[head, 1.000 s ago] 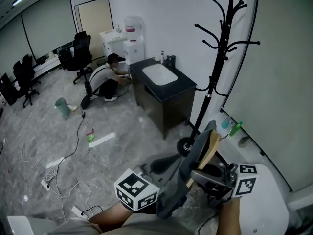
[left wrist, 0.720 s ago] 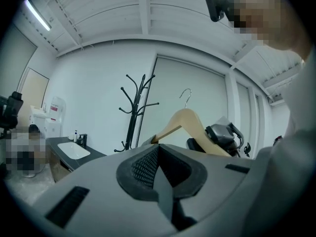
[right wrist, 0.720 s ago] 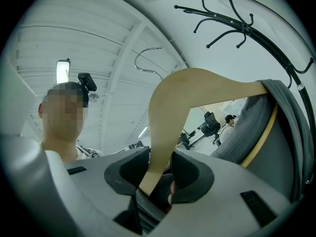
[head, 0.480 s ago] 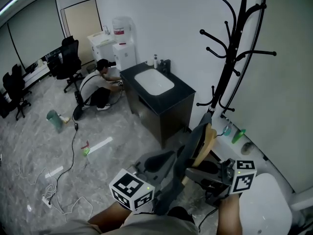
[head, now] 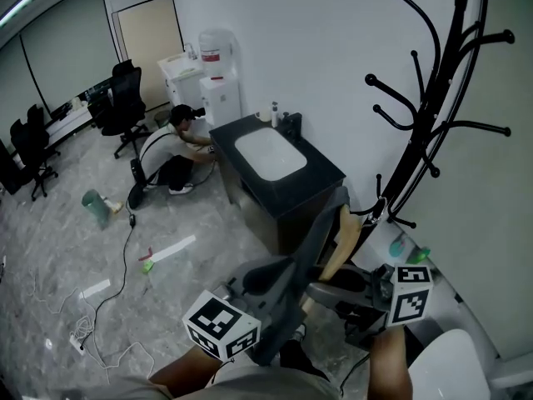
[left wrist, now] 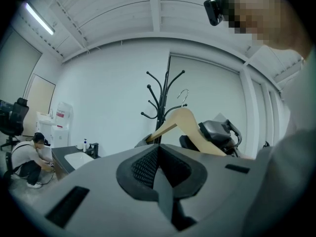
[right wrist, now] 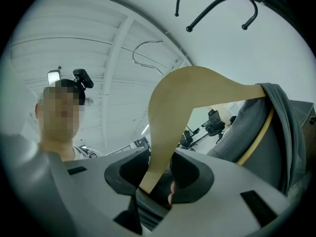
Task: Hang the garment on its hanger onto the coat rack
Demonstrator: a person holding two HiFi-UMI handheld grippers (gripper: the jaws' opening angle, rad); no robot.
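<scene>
The black coat rack (head: 433, 140) stands at the right against the wall, its curved arms spread above the hanger. A wooden hanger (head: 341, 236) carries a grey garment (head: 287, 307) just left of the rack's pole. My right gripper (head: 329, 294) is shut on the hanger's wooden arm (right wrist: 182, 98); its metal hook (right wrist: 148, 53) points up below the rack's arms (right wrist: 217, 4). My left gripper (head: 266, 277) is shut on a fold of the grey garment (left wrist: 159, 181). In the left gripper view the hanger (left wrist: 185, 125) sits in front of the rack (left wrist: 165, 98).
A black cabinet with a white sink (head: 271, 157) stands left of the rack. A person (head: 171, 148) crouches beside it near a water dispenser (head: 218, 73). Office chairs (head: 121, 98) and floor cables (head: 108, 298) lie further left. A white surface (head: 450, 365) is at the lower right.
Both grippers have carried the hanger and garment up and toward the coat rack, which now looms larger at the right. Both holds are unchanged.
</scene>
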